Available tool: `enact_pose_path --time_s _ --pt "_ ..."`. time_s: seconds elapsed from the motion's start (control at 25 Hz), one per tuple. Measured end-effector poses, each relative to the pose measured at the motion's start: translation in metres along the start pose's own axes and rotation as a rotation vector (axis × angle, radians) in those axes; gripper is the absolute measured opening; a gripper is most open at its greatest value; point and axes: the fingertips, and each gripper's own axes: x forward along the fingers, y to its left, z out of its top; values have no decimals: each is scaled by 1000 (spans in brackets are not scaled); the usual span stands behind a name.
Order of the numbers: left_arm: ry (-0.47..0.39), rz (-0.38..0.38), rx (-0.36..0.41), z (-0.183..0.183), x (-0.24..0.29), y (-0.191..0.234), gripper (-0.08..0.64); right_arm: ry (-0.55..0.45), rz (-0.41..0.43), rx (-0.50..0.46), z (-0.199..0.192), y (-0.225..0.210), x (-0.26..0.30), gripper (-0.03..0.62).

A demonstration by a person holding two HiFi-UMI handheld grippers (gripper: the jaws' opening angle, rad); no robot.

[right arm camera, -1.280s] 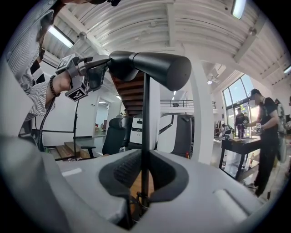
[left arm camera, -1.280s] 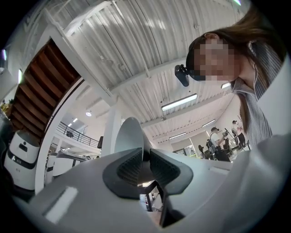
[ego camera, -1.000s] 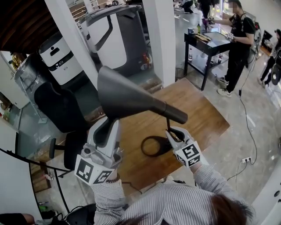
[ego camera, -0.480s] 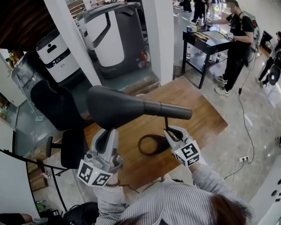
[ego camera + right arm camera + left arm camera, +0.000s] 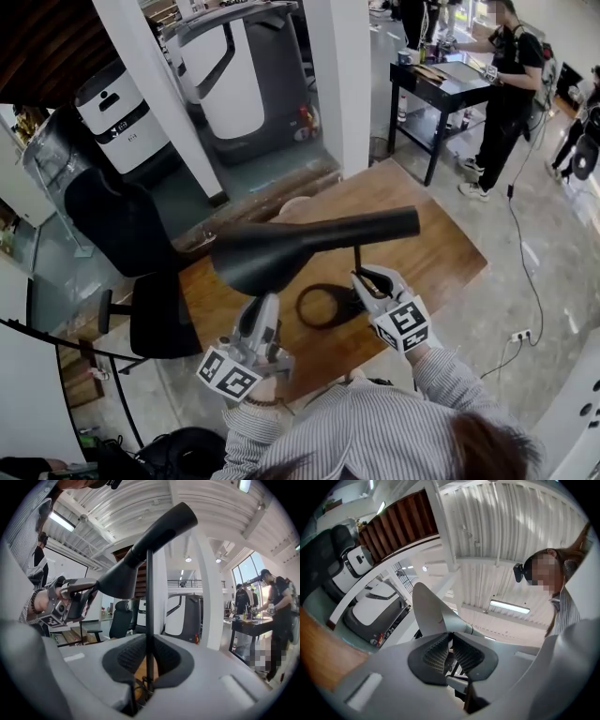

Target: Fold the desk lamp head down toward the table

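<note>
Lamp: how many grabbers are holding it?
2. The left gripper pinches the lamp head at its rim, jaws closing on it; the right gripper clamps the thin stem. No others show.

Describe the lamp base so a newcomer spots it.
Find the wooden table. Under the black cone-shaped lamp head, beside the right gripper, the lamp base lies flat on the wood. It's the only hoop there: a black ring with wood showing through.

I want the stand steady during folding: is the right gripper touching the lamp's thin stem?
Touching. The right gripper view shows the right gripper closed on the stem, pressing it from both sides.
</note>
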Motion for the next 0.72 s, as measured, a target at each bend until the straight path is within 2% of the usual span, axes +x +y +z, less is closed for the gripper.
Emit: enact_pose_path --time_s 0.16,0.32,0.56,0.72 --pt "-2 13 -119 -28 0 3 37 -1 -3 4 2 0 0 43" --pt "-11 6 -203 -52 -1 0 34 -5 2 7 1 1 0 43" --pt "79 -7 -326 -98 11 -8 31 -7 -3 16 3 -2 1 43" --pt "104 -22 -360 -112 13 -13 29 -11 -8 18 2 0 1 43"
